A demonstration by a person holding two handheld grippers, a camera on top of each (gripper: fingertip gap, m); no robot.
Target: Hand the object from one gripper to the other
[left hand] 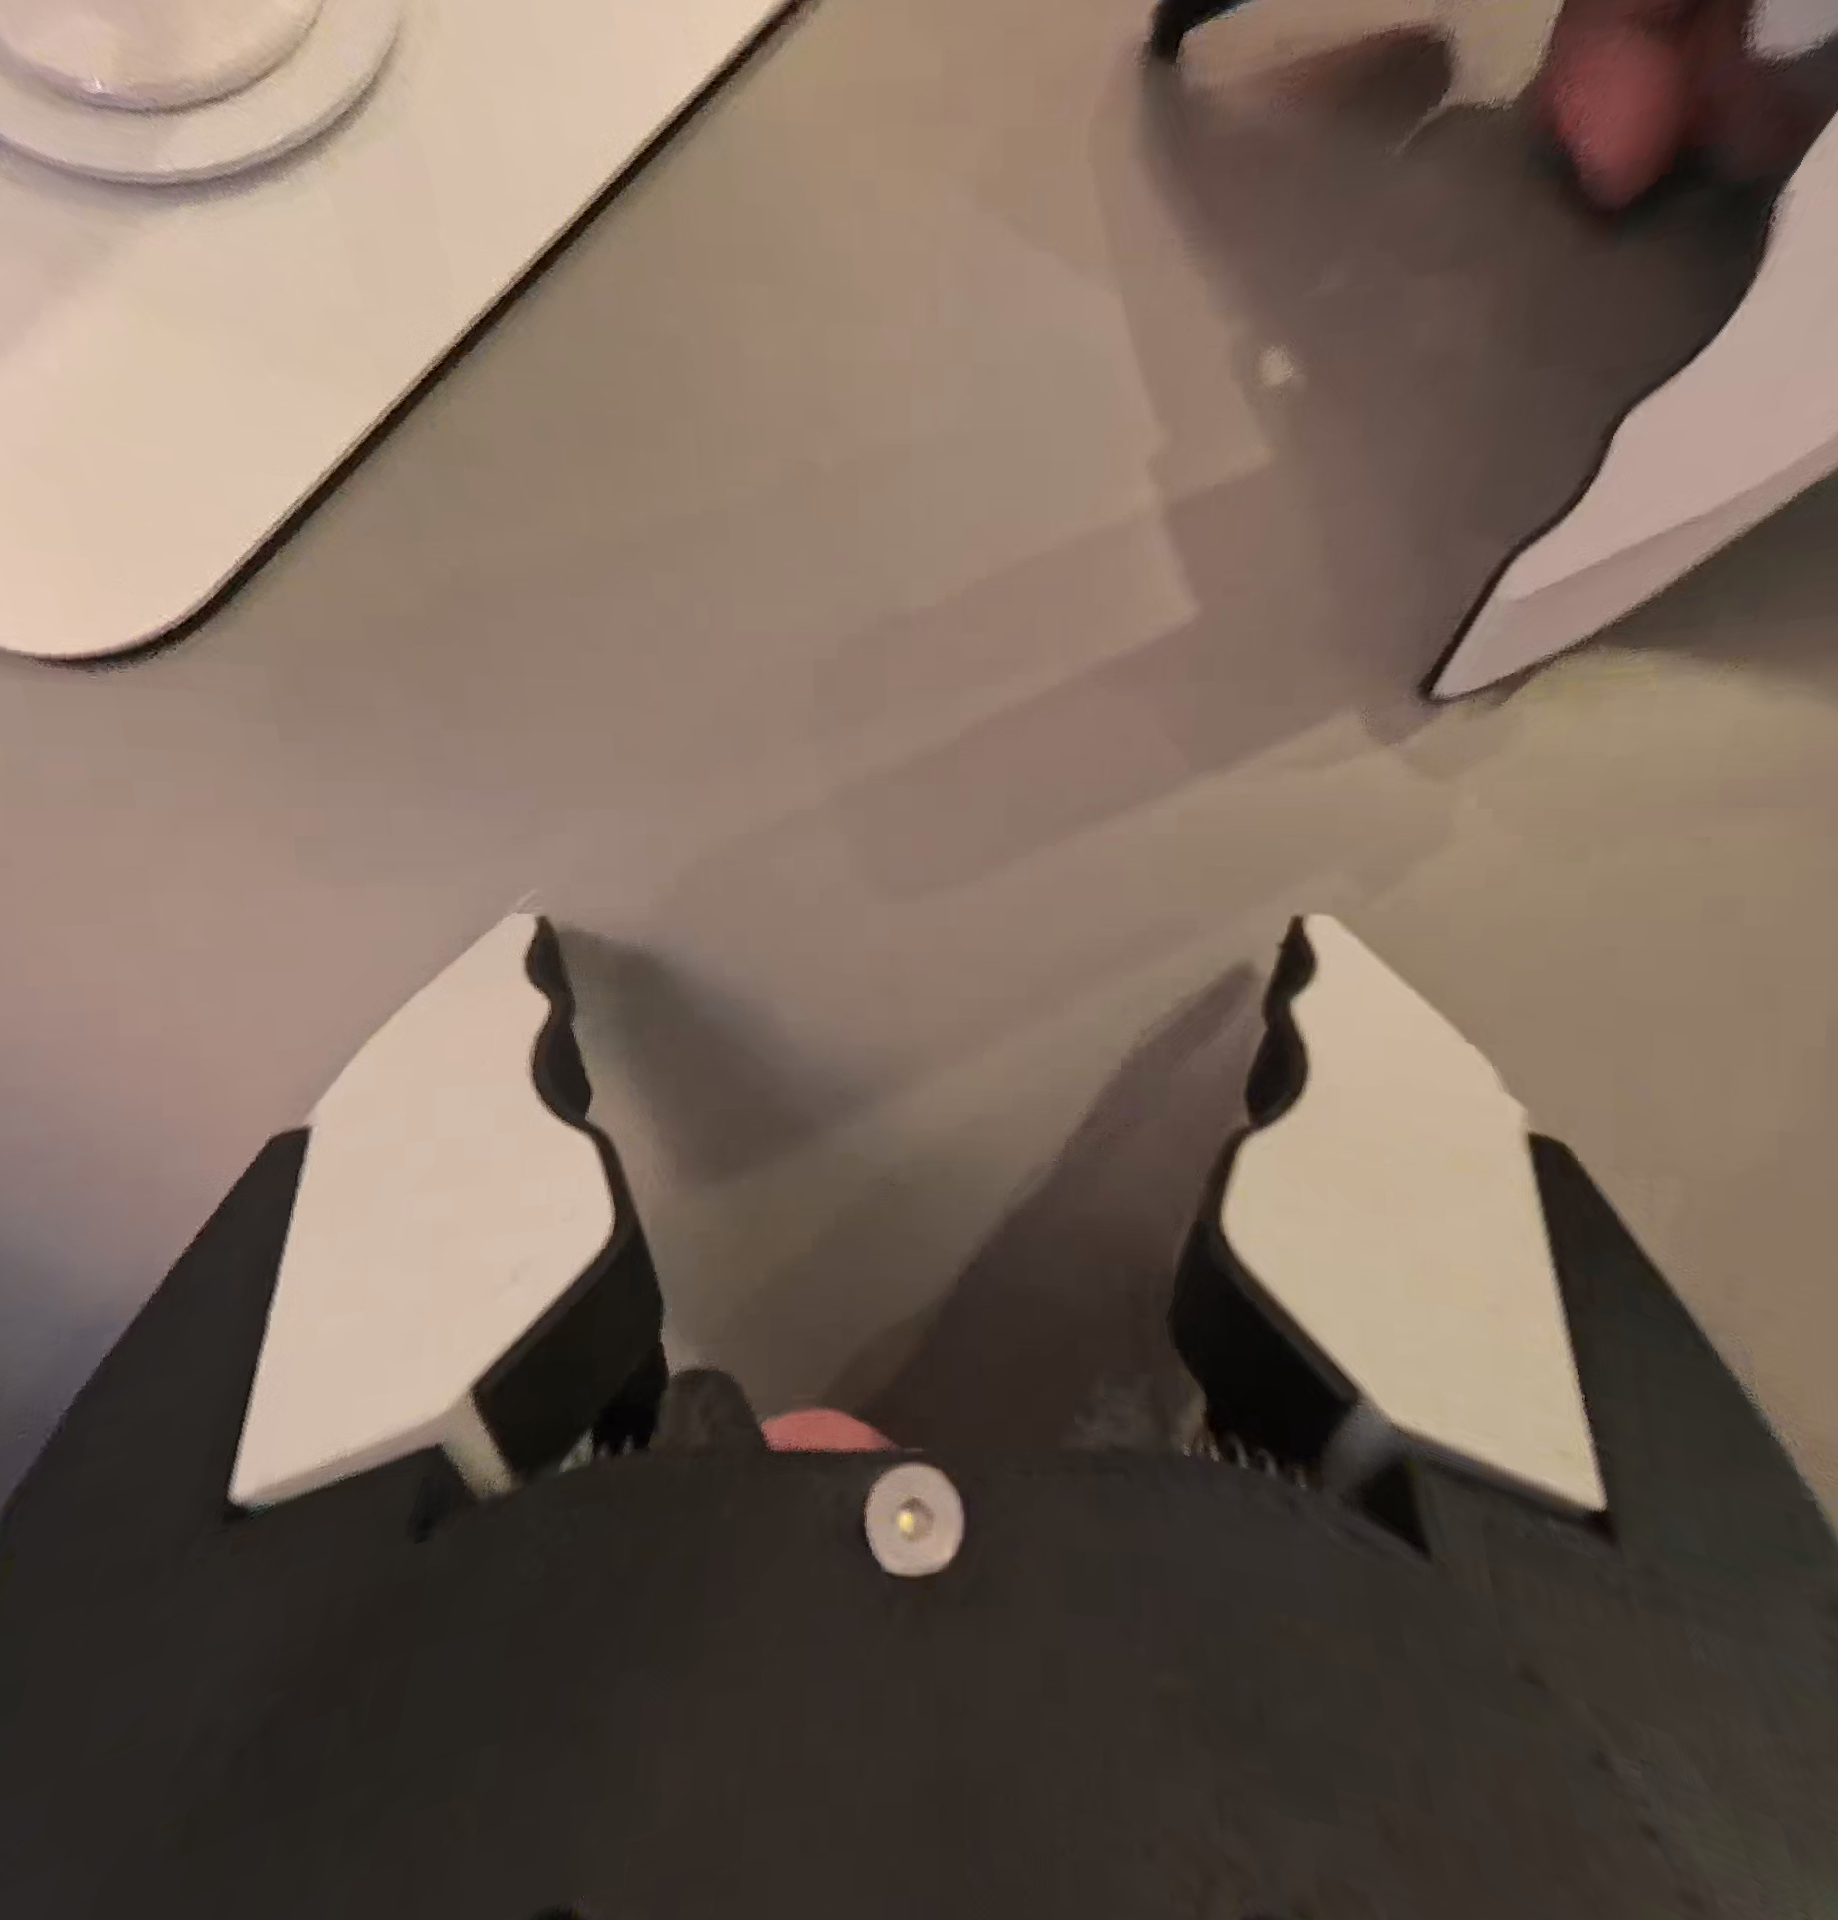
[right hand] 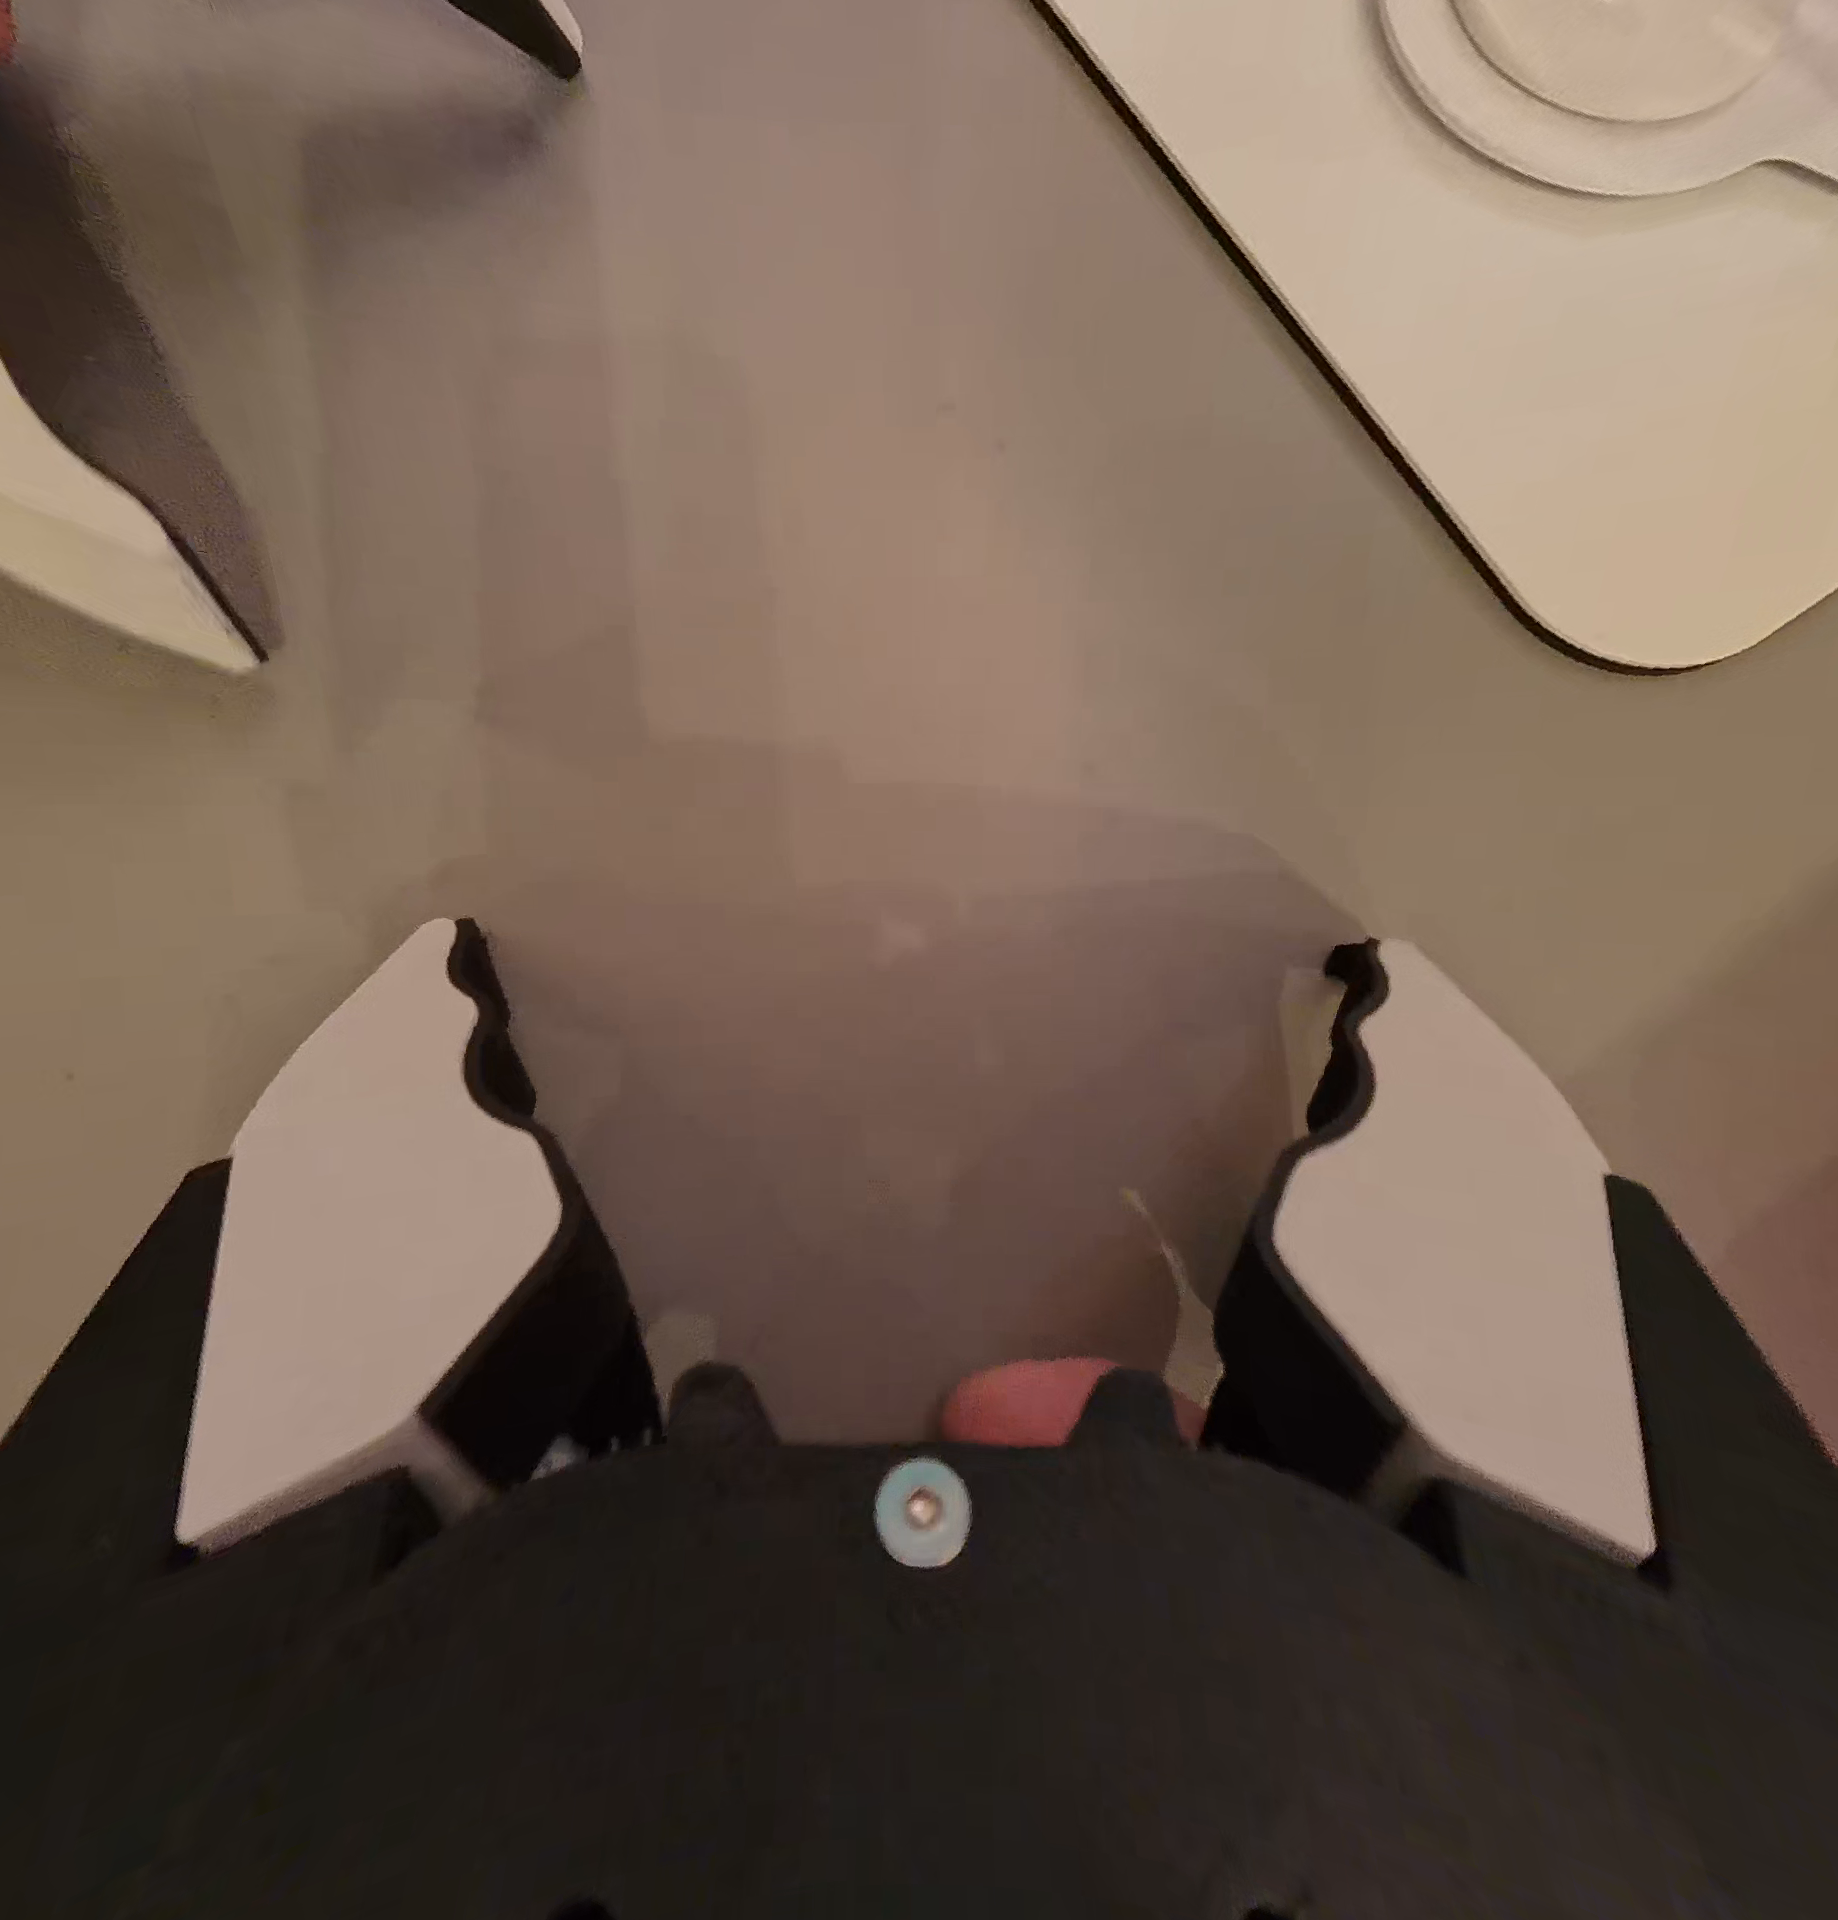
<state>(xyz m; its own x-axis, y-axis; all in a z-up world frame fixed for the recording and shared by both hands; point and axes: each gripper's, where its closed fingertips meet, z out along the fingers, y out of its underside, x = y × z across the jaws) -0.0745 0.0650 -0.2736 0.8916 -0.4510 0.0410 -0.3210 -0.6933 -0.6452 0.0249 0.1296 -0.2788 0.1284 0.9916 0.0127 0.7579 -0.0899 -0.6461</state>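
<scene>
- Grey-beige tabletop (left hand: 686, 623) filled both wrist views, blurred and shadowed.
- Left gripper (left hand: 920, 935) stood wide open, white fingers (left hand: 427, 1195) with black wavy pads well apart, only bare table between them.
- Right gripper (right hand: 910, 940) was spread wide too, nothing gripped; only shadowed table showed between its pads.
- White board (left hand: 219, 343) with rounded corner and dark edge lay at the upper left of the left view, upper right of the right view (right hand: 1517, 364).
- Clear round plastic object (left hand: 156, 83) sat on that board, away from both grippers; also seen in the right view (right hand: 1601, 83). Could not tell for sure that it was the task's object.
- Each view caught the other gripper at an upper corner, blurred.
- Fingertip of a hand (right hand: 1029, 1397) peeked out behind the right gripper body.
</scene>
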